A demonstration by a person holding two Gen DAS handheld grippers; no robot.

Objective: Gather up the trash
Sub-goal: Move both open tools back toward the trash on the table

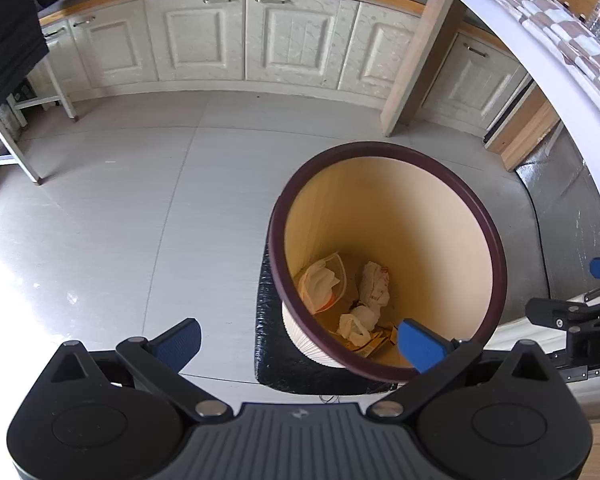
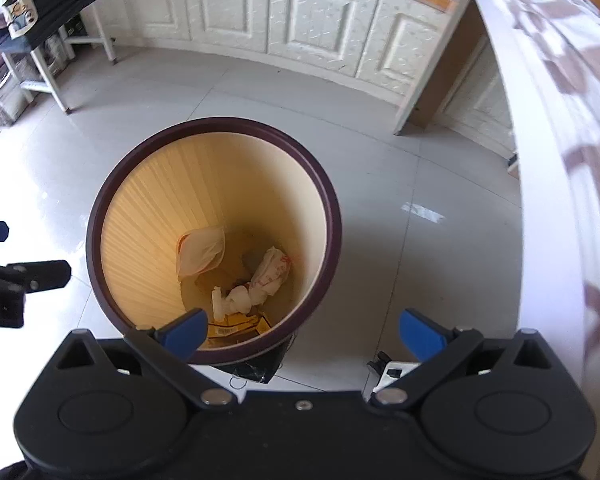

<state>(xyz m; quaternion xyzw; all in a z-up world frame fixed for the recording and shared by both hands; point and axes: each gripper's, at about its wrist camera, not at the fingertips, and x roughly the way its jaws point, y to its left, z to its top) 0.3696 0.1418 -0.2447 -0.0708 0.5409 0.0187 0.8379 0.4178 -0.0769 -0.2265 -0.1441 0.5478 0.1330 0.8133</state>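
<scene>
We read little: the letters "DA" on the right gripper's body at the edge of the left wrist view, and "PAG" on a dark appliance on the far counter. Our left gripper [image 1: 298,338] has its blue pads spread wide, holding nothing; our right gripper [image 2: 303,334] is likewise wide apart and empty. Below both stands the bin [image 2: 100,208], upright on the tiled floor [image 1: 140,200], mouth facing up. Crumpled trash [image 2: 260,280] lies at its bottom. Beyond are cream cabinets [image 1: 220,40].
</scene>
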